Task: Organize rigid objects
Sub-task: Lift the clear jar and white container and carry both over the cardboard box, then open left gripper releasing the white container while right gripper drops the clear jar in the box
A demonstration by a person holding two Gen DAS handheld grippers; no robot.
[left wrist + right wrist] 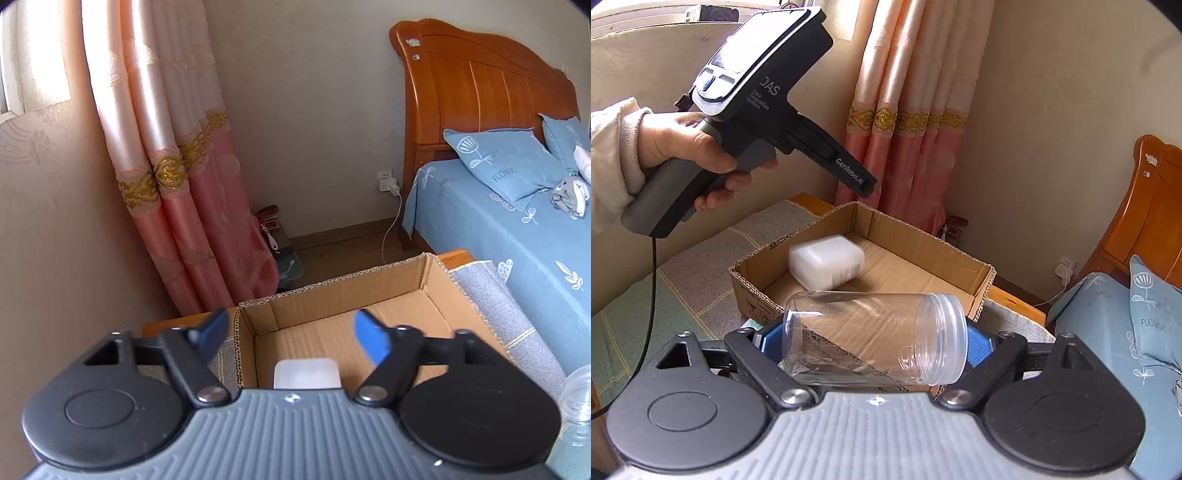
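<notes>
Clear jar (pixel 875 338) held sideways, clamped between right gripper (pixel 871 343) pads, in front of box (pixel 923 243). White case (pixel 827 262) seen inside box, below left gripper (pixel 295 336), whose jaws are spread apart, nothing gripped. Left hand (pixel 690 147) wrapped round handle.

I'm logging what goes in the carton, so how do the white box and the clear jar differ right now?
The white box is opaque and squat with rounded corners; the jar is see-through and long. The box lies in the carton; the jar is outside it, held on its side between the right gripper's pads. The left gripper, above the box, is open. Both look rigid.
</notes>
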